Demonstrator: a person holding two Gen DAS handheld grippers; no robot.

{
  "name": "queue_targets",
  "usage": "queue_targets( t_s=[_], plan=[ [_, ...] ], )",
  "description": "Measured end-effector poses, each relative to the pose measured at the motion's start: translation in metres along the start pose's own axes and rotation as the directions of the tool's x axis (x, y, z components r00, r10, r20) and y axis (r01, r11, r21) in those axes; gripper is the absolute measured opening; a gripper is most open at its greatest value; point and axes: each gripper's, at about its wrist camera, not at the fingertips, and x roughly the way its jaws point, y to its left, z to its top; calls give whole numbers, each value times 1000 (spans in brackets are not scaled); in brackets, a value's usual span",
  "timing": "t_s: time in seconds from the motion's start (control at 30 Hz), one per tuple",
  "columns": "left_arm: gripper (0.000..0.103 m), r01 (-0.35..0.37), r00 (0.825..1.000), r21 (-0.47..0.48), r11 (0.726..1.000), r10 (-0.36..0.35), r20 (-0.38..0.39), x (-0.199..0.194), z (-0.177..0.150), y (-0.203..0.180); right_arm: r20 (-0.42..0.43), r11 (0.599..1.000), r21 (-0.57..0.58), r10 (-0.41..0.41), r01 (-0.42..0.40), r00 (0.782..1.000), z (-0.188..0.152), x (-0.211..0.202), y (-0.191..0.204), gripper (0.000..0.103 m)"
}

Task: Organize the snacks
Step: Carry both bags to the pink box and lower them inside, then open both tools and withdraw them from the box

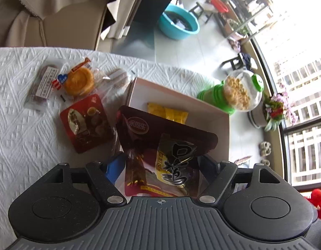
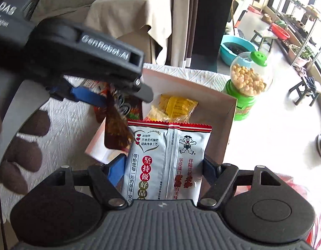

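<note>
Daylight floods tall windows (image 1: 306, 104) onto pale floor tiles (image 1: 181, 48).

Beyond your table's white quilted cloth (image 1: 18, 137), a teal basin (image 1: 178, 21) sits on the floor. A flower pot (image 1: 273, 112) stands by the window, with dark stools (image 2: 308, 89) nearby.

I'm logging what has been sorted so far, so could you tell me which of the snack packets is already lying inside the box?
The yellow packet lies inside the box; the dark red packet and the pale blue packet are held in grippers, and the others lie on the tablecloth.
</note>
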Motion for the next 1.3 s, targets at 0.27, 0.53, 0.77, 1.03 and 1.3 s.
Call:
queue_targets(
  t_s=[0.27,0.53,0.77,1.03,1.3],
  plan=[
    [71,28,1000,75,997,-28,1,6,1,-7,-98,995,100,27,-17,995,12,37,-18,77],
    [71,-9,997,45,999,6,80,-15,-2,18,-111,995,103,16,-5,994,5,43,-14,77],
    [71,-137,984,-36,990,140,110,-31,1,84,-143,995,89,-23,36,989,24,57,6,77],
    [67,-357,934,21,934,356,46,-43,12,154,-87,996,17,-88,90,992,76,71,55,77],
    [64,-420,907,44,906,421,0,-38,19,207,-88,992,-128,-29,18,996,152,132,119,77]
  ],
)
